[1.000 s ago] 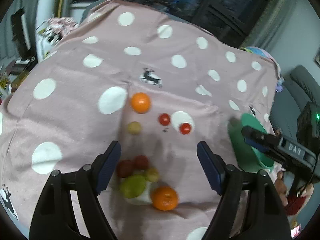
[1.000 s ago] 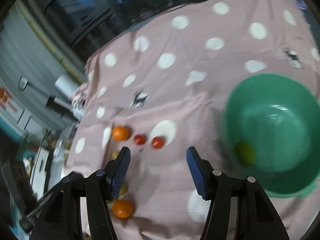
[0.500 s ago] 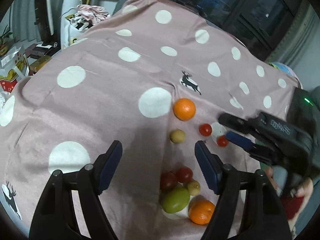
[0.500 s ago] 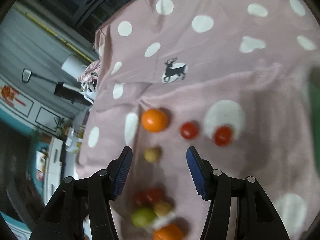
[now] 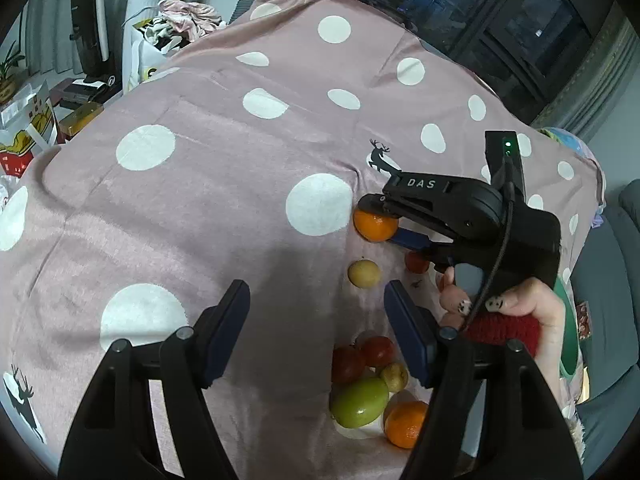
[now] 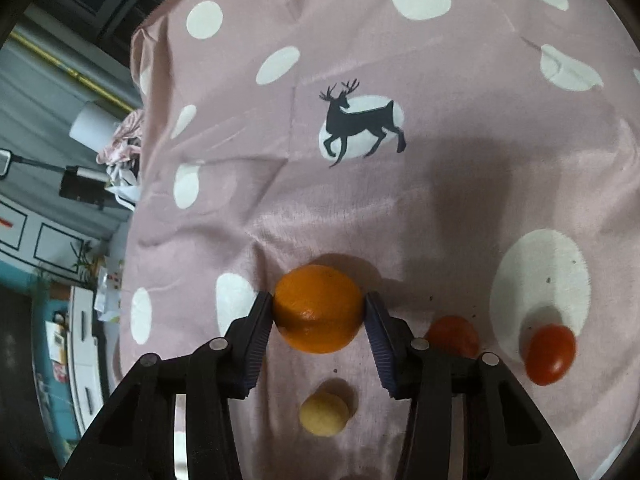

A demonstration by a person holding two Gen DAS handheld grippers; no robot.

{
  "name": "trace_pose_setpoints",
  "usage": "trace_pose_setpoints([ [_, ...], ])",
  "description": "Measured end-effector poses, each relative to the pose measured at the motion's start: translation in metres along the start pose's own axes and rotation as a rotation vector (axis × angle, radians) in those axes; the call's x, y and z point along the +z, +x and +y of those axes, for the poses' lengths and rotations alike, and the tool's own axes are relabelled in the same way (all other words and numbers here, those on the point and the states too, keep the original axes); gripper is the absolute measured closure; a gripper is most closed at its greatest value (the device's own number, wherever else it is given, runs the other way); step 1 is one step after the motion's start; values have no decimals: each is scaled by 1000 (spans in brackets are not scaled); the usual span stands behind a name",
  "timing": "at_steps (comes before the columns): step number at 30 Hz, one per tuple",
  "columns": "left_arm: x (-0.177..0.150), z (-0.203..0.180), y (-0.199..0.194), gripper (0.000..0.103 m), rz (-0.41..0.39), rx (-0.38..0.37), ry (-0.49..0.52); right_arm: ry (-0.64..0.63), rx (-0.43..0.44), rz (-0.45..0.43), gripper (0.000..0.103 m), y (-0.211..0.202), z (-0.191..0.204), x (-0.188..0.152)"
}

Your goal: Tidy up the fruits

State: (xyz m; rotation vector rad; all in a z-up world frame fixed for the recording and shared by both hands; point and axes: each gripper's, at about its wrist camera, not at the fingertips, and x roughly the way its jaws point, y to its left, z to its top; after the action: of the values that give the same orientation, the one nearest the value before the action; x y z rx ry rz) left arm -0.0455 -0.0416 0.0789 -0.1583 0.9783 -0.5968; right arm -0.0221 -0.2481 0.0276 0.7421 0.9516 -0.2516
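Observation:
An orange (image 6: 319, 309) lies on the pink dotted cloth, and my right gripper (image 6: 319, 312) has both pads against its sides; it also shows in the left wrist view (image 5: 375, 225). A small yellow fruit (image 6: 324, 413) lies just before it, and two red tomatoes (image 6: 549, 354) lie to its right. My left gripper (image 5: 316, 332) is open and empty above bare cloth. To its right lies a pile with a green fruit (image 5: 359, 402), a second orange (image 5: 405, 423) and red fruits (image 5: 348, 364). The green bowl (image 5: 569, 344) peeks out behind the right hand.
The pink cloth (image 5: 208, 184) covers the whole table and drops off at the far left edge. Room clutter and bags (image 5: 176, 36) stand beyond that edge. A grey sofa (image 5: 616, 280) is at the right.
My right gripper swung away from the green bowl, came down over the loose orange and closed on it. My left gripper drifted left, away from the fruit pile.

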Motion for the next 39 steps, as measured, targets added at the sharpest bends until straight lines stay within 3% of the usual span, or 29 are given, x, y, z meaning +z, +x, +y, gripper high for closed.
trace_pose_setpoints([
  [7,-4,-11,0,34,7,-19,32,-88,-44,-39,56,-46,-6,-11],
  [14,-9,-23,4,34,23,-16,53,-187,-210,-76,56,-98,-32,-54],
  [20,-13,-27,9,34,27,-2,78,-191,-264,-48,56,-103,-62,-89],
  [25,-19,-33,12,34,50,-20,85,-246,-378,-57,56,-96,-68,-99],
  [31,-26,-50,10,34,66,-96,103,-274,-345,-83,56,-113,-69,-104],
  [35,-34,-64,12,34,95,-149,128,-210,-258,-149,48,-141,-81,-100],
  [39,-44,-81,16,34,138,-203,160,-102,-181,-199,47,-161,-102,-94],
])
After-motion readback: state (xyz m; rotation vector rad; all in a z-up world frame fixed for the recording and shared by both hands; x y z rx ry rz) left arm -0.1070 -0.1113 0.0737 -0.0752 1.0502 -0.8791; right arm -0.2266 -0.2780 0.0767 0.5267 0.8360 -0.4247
